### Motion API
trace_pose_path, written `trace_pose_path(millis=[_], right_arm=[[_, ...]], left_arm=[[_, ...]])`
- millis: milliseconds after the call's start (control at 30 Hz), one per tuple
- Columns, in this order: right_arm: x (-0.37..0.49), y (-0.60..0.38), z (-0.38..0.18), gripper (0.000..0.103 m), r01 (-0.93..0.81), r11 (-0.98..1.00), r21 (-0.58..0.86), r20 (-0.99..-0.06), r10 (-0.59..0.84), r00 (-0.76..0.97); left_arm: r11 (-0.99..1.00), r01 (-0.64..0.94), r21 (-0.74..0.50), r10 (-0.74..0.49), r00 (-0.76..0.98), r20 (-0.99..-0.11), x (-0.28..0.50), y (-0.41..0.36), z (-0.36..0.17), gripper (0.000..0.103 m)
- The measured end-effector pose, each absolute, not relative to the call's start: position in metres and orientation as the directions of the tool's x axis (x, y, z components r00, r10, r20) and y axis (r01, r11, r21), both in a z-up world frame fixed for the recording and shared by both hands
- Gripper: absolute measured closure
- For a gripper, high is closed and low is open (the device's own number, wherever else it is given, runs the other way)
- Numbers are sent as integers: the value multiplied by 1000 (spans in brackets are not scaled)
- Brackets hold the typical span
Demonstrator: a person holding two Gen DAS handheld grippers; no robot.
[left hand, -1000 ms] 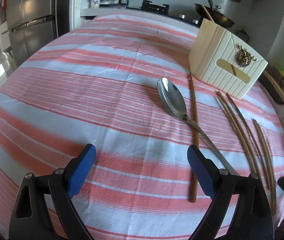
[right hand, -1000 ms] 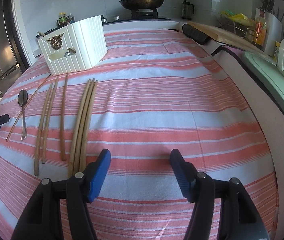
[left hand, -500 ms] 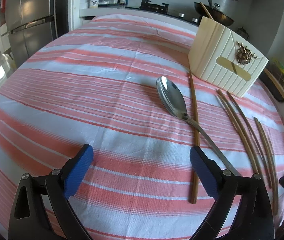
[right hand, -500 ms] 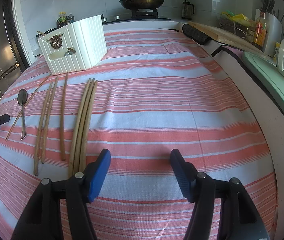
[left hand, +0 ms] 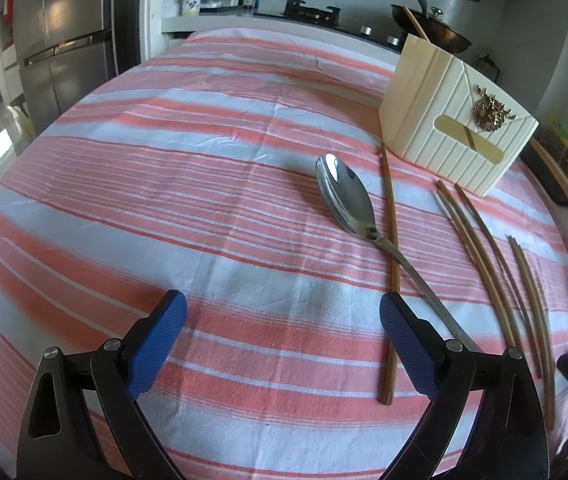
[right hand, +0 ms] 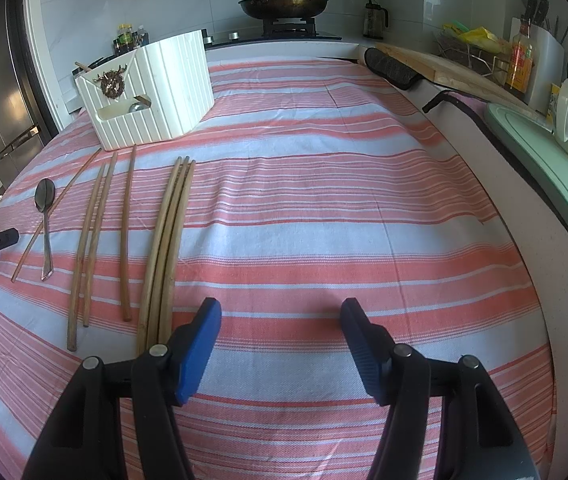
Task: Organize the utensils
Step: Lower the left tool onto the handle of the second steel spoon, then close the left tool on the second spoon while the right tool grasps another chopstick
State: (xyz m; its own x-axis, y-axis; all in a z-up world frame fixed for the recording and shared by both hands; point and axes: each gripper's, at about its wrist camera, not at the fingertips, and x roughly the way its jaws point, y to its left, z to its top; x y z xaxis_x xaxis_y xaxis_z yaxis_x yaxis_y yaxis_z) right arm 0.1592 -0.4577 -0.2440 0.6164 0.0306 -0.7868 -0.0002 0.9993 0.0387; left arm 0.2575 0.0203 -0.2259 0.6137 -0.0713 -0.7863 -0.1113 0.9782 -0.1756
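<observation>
In your left wrist view, your left gripper (left hand: 283, 312) hangs wide open over the striped cloth (left hand: 155, 184), holding nothing. The spoon (left hand: 348, 200) lies ahead, bowl pointing away, its handle crossing a single chopstick (left hand: 390, 248) and running under the right finger. More chopsticks (left hand: 480, 248) lie further right, near the white holder (left hand: 436, 128).

In your right wrist view, your right gripper (right hand: 279, 320) is open too, nothing between its pads. A bundle of three chopsticks (right hand: 169, 236) lies just left of its left finger, the others and the spoon further left, and the holder stands beyond them.
</observation>
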Motion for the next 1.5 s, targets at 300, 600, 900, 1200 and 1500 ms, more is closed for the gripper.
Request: trace_pose_path(millis=[300, 600, 900, 1200, 1500], right_arm=[[160, -457, -244, 39, -1, 1000, 28, -788, 23, 615], [160, -456, -244, 39, 0, 1000, 26, -788, 21, 615], [161, -456, -245, 38, -1, 1000, 25, -789, 20, 614], [162, -451, -246, 35, -3, 1000, 5, -792, 6, 611], [162, -454, -232, 35, -45, 994, 103, -785, 109, 610]], left_arm=[[984, -42, -174, -112, 611, -784, 272, -18, -218, 6], [997, 55, 53, 13, 558, -830, 288, -69, -230, 4], [998, 22, -62, -64, 507, -860, 268, 0, -229, 4], [985, -13, -170, -140, 510, -849, 274, 29, -227, 4], [998, 58, 14, -20, 537, -844, 296, 8, -236, 0]])
